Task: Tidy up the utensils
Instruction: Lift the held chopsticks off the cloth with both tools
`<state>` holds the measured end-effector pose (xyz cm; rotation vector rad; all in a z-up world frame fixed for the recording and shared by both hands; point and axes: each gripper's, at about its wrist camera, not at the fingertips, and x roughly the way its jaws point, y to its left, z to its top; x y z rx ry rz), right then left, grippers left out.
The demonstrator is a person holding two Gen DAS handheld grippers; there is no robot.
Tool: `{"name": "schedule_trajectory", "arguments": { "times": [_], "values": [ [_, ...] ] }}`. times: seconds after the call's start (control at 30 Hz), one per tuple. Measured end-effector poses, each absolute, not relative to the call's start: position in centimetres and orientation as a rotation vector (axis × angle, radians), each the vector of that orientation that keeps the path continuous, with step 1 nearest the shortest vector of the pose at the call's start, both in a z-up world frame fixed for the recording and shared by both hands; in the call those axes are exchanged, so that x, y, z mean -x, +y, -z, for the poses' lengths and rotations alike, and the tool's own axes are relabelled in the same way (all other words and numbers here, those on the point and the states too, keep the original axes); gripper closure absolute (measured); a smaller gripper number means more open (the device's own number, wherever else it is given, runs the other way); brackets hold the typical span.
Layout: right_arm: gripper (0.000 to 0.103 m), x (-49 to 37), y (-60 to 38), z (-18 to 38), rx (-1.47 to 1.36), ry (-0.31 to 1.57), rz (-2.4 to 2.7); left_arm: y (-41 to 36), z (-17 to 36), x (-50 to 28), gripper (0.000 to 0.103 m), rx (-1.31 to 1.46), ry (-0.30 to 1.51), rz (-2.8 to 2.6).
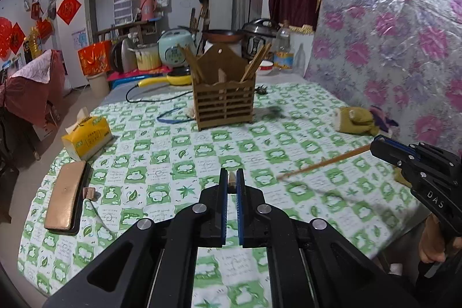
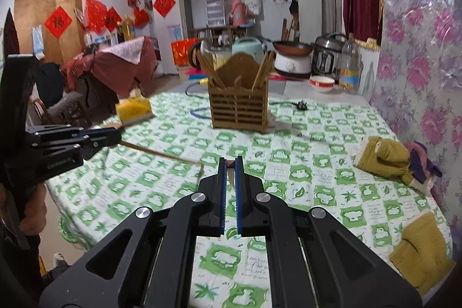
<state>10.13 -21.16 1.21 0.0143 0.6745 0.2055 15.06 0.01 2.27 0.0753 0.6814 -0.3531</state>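
here both grippers, left [image 1: 232, 178] and right [image 2: 230, 163], apparently each pinch 1 chopstick [image 1: 323, 163], holder [image 1: 223, 103] well ahead.

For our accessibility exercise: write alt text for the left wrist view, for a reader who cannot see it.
The left gripper is shut on the end of a chopstick above a green-checked tablecloth. At the right edge, the right gripper holds another chopstick slanting over the table. A wooden chopstick holder stands further back.
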Motion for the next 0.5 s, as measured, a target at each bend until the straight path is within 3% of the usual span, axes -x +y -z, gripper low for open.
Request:
{"name": "schedule_trajectory", "arguments": {
  "times": [0.27, 0.5],
  "values": [
    [0.097, -8.9, -21.3, -3.2, -0.024, 0.630, -0.213, -0.2, -4.1, -14.4, 0.097, -0.065, 0.663, 0.365],
    [0.097, -12.0, -20.9, -4.4, -0.026, 0.632, -0.214, -1.2, -6.2, -18.6, 0.097, -0.060, 0.670, 0.386]
  ]
}}
